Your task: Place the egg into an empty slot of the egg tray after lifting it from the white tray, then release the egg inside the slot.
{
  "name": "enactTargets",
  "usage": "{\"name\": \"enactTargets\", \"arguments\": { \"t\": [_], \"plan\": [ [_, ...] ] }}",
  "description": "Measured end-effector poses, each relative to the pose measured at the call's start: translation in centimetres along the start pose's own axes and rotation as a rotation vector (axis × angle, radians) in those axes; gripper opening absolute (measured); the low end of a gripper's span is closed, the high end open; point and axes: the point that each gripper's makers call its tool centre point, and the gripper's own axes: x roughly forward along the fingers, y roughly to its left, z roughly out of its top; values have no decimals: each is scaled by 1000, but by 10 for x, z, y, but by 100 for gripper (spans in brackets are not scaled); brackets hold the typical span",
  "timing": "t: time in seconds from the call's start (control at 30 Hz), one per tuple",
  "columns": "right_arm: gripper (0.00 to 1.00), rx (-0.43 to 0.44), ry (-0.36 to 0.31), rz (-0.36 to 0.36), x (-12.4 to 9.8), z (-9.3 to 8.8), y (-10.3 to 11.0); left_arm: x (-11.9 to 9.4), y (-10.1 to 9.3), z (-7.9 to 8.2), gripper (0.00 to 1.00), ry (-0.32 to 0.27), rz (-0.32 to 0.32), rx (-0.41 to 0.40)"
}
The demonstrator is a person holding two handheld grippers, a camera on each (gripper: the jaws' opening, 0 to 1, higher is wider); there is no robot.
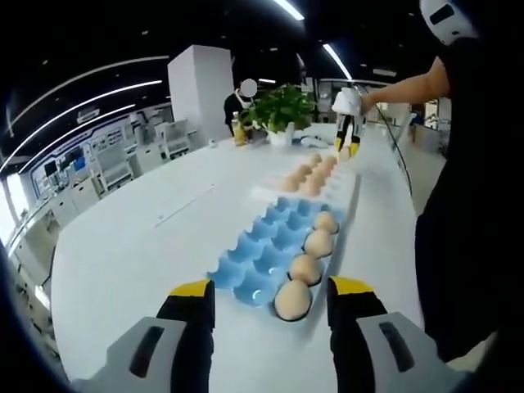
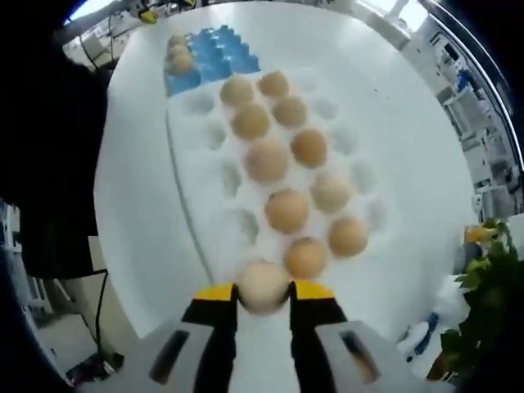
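White table (image 1: 139,246), ceiling strip lights (image 1: 288,8)

A tan egg (image 2: 262,286) hangs above the white tray (image 2: 192,196), beyond it the blue egg tray (image 2: 214,51).

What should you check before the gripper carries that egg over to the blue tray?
1. Right gripper shut on the egg: ok.
2. Egg lifted off the white tray: cannot tell.
3. Blue egg tray has empty slots: ok, four eggs fill one edge row.
4. Left gripper out of the way: not ok, open near the blue tray's end.
5. Egg uncracked: cannot tell.
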Motion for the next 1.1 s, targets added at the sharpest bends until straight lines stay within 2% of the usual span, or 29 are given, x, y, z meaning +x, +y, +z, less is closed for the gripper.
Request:
{"name": "enactTargets", "arguments": {
  "t": [0.17,0.5,1.1],
  "plan": [
    [24,-2,9,14,3,0,5,-1,0,-2,57,-2,7,0],
    [23,-14,-10,26,2,15,12,-4,-2,-5,56,4,5,4],
    [24,-148,-123,94,7,84,44,-4,-3,-10,61,23,11,20]
  ]
}}
